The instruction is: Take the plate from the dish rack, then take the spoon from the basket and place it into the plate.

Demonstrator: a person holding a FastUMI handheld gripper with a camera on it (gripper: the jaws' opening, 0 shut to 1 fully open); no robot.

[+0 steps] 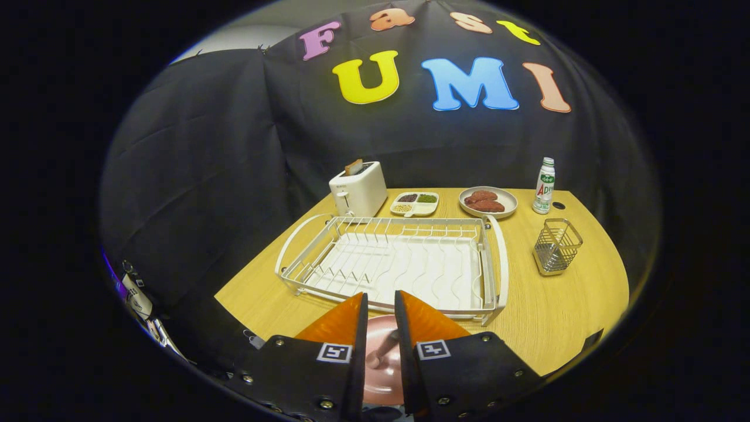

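the dish rack [391,266] stands bare on the bench [562,305] and the wire basket [557,246] beside it looks empty, so both pick-ups seem done. the pink plate [384,357] lies on the bench just in front of the rack, seen through the gap between the fingers, with what looks like the spoon [382,350] resting in it. the task appears almost or fully finished. the tool [381,305] hangs over the plate, pointing down and forward toward the rack, its fingers a little apart and gripping nothing
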